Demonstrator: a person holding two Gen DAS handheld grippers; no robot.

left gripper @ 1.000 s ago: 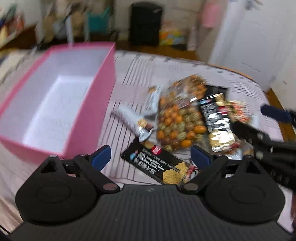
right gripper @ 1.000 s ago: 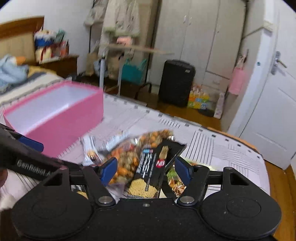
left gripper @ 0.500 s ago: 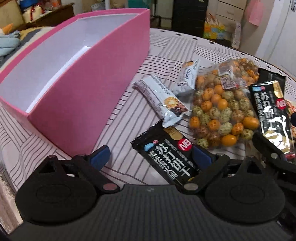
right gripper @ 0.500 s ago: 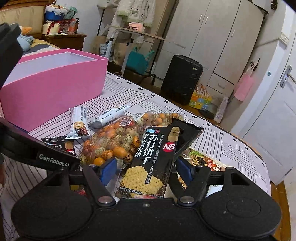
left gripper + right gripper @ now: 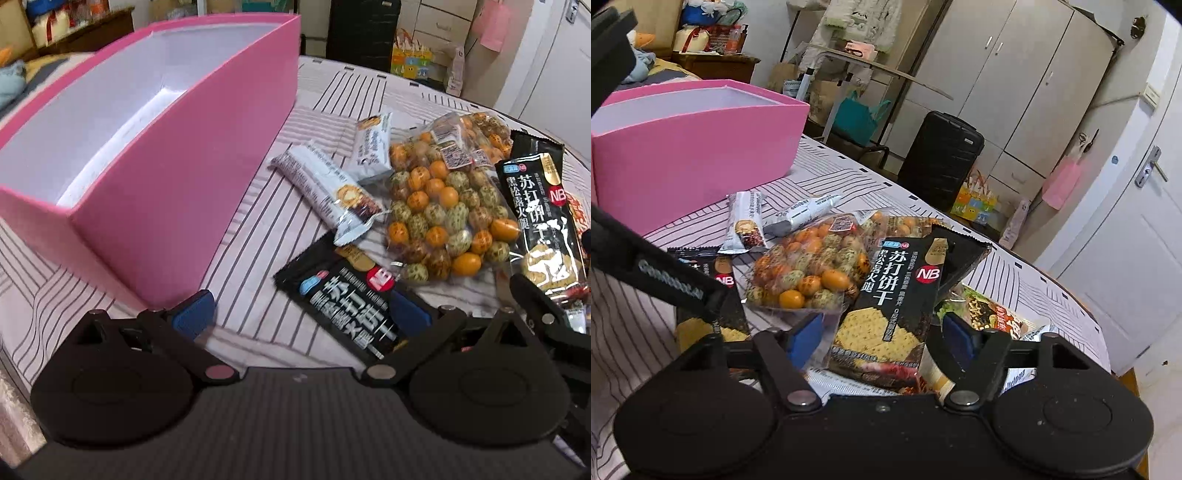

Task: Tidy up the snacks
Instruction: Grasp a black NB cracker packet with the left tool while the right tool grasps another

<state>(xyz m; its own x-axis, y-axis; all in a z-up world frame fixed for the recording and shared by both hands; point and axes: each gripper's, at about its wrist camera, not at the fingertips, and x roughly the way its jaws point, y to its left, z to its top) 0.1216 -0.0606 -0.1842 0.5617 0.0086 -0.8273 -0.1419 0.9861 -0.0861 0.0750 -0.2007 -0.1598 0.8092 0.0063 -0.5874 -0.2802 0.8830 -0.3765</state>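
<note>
You have barely started: the pink box (image 5: 155, 155) looks empty as far as you can see inside, and all the snacks lie on the striped cloth (image 5: 258, 229) beside it. Your left gripper (image 5: 301, 314) has its jaws wide, with one black cracker pack (image 5: 347, 299) lying just in front, not held. Your right gripper (image 5: 882, 332) is wide too, with the other black cracker pack (image 5: 897, 295) lying between its fingers but not squeezed yet. The bag of orange and green balls (image 5: 447, 206) and two white bars (image 5: 328, 188) wait between the packs and the box. Both black packs show a red "NB" badge and big Chinese words, 苏打饼干. The left gripper's arm reads "GenRobot.AI".
</note>
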